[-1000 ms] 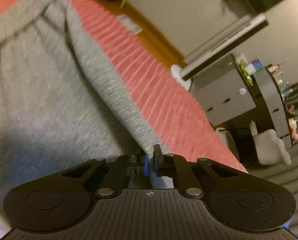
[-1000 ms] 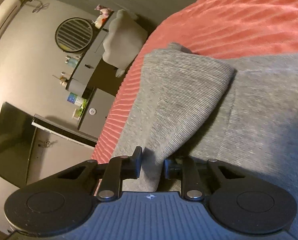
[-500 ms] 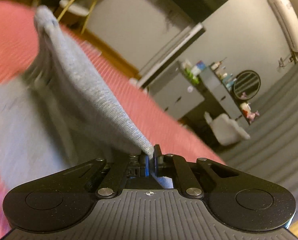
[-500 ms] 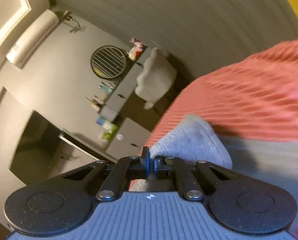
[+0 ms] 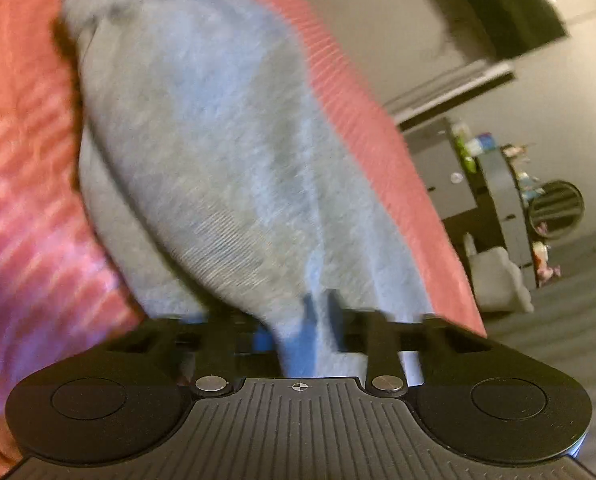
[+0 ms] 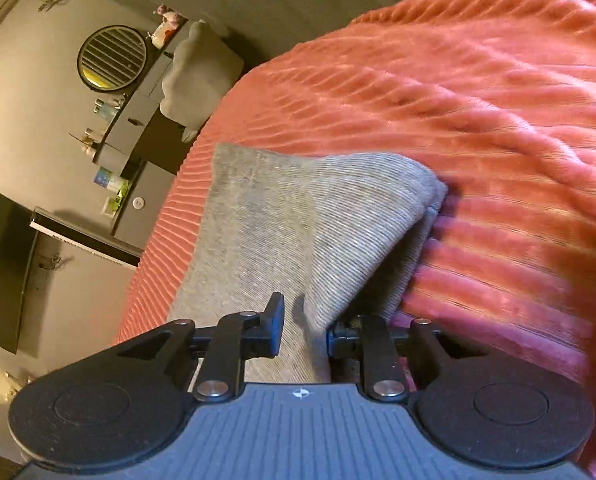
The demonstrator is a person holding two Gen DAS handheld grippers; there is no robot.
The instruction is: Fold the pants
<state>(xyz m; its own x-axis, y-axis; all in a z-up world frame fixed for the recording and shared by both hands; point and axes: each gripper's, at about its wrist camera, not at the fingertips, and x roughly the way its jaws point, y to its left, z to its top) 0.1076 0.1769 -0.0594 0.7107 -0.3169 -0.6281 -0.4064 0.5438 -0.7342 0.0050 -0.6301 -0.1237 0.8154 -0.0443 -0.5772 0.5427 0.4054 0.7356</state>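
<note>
One grey pants [image 6: 298, 216], one red bedspread [image 6: 478, 120], two tongs [image 5: 298, 320] [image 6: 304, 328].

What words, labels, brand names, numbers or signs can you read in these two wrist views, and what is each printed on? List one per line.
None can be read.
Bottles and boxes on the grey cabinet: their labels are too small and blurred.
Left gripper and right gripper: only a small round crosshair mark, no lettering.
Grey pants and coral bedspread: no print visible.

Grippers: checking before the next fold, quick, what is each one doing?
Left gripper: open, grey pants between its fingers.
Right gripper: open, pants fabric in the gap.
</note>
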